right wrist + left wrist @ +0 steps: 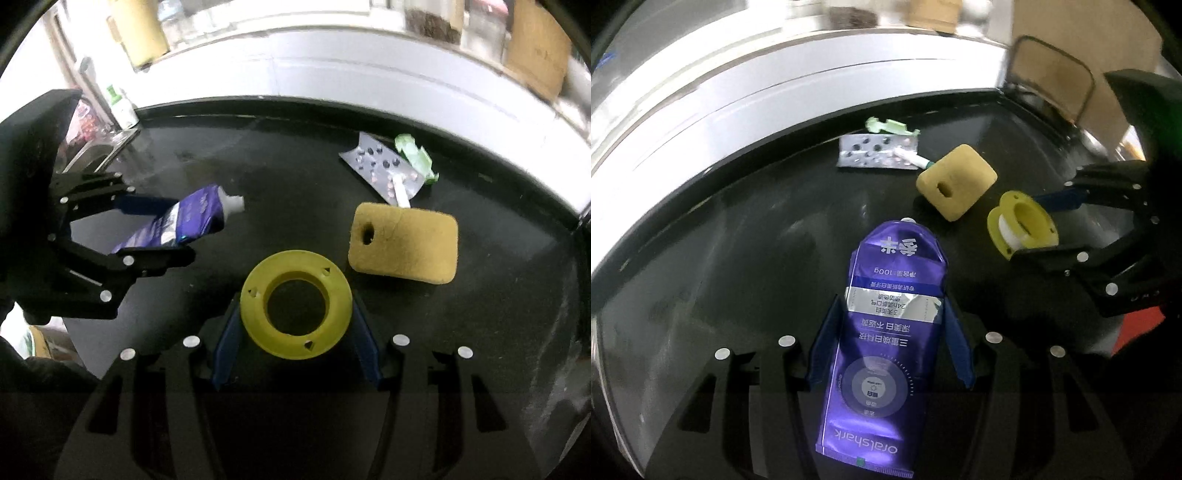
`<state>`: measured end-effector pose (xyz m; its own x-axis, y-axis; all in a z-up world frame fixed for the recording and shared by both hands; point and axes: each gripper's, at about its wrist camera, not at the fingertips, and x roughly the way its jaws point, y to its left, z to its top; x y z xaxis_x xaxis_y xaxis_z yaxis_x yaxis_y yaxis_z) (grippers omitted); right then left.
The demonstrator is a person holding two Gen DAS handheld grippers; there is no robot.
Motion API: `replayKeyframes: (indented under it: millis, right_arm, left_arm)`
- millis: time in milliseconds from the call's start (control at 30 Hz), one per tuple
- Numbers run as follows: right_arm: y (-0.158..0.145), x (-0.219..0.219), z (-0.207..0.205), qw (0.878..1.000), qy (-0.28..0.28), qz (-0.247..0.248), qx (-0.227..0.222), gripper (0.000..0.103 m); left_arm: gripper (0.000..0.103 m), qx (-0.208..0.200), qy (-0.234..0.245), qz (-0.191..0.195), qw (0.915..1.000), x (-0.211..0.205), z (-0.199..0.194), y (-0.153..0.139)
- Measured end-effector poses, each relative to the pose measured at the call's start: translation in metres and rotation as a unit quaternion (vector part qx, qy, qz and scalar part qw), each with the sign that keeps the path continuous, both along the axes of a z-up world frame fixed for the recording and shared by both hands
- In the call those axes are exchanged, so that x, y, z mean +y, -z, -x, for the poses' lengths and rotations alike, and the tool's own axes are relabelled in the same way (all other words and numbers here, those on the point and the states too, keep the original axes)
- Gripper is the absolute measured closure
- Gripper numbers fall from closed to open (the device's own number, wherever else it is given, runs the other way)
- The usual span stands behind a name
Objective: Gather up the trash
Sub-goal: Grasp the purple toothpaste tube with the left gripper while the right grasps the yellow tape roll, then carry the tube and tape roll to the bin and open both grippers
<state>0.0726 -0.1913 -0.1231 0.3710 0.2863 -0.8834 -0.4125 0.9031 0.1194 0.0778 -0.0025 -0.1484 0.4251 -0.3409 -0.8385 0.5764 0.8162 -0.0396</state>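
Between the blue pads of the left gripper (892, 332) a flattened purple toothpaste tube (882, 354) is pinched and held clear of the black tabletop (738, 258); a yellow tape spool (295, 304) is clamped likewise in the right gripper (295, 332). Two pieces are thus collected. Left lying near the far edge are a yellow sponge (404, 245), a blister pack (384, 168) and a green wrapper (413, 155); no bin is seen.

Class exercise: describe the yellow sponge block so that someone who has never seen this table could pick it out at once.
Start at the black table. The sponge block lies flat near its middle, just in front of the silver pill blister. It is thick, porous, rounded at the corners and pierced by one small hole, unlike the smooth yellow tape spool beside it.
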Motion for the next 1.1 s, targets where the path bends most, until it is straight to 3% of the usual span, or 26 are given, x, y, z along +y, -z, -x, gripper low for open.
replayKeyframes:
  millis: [367,900,1100]
  right_arm:
    - [-0.036,0.011,0.033,0.999,-0.016,-0.004,-0.029,0.048]
    - [-0.049,0.037,0.046,0.998,-0.044,-0.002,-0.043,0.048]
    - [-0.055,0.08,0.047,0.995,-0.088,-0.004,-0.047,0.048]
  left_arm:
    - [0.05,-0.006,-0.076,-0.004,0.9971,0.013,0.048,-0.016]
    - [0.05,-0.02,-0.132,-0.01,0.991,0.044,0.069,-0.027]
    - [0.05,-0.028,-0.19,-0.007,0.9813,0.084,0.086,-0.034]
